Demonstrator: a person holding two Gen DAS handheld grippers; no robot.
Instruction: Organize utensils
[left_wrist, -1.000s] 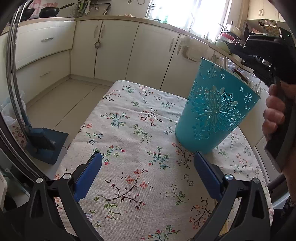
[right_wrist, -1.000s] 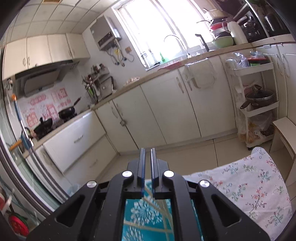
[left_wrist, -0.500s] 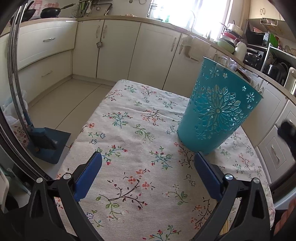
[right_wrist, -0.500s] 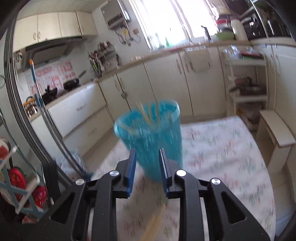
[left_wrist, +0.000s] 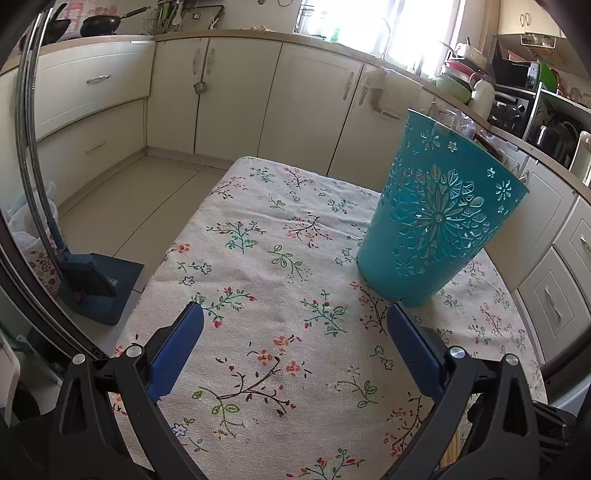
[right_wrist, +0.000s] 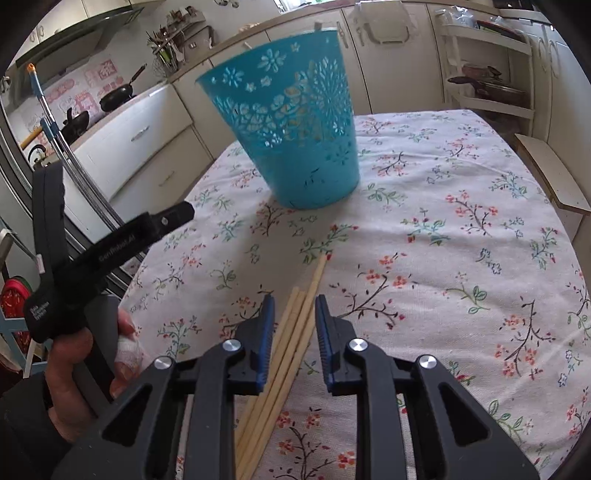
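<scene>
The right gripper is held partly open astride the chopsticks without clamping them, the left gripper wide open and empty near the bucket.

My left wrist camera sits low over the flowered tablecloth, looking forward between the left gripper fingers toward the kitchen cabinets, with the teal basket close on the right. My right wrist camera rides higher, tilted down along the right gripper at the wooden chopsticks close beneath it, facing the same basket from farther back. Both views share basket, cloth and cabinets; the right one also catches the left gripper's body at its left edge.
</scene>
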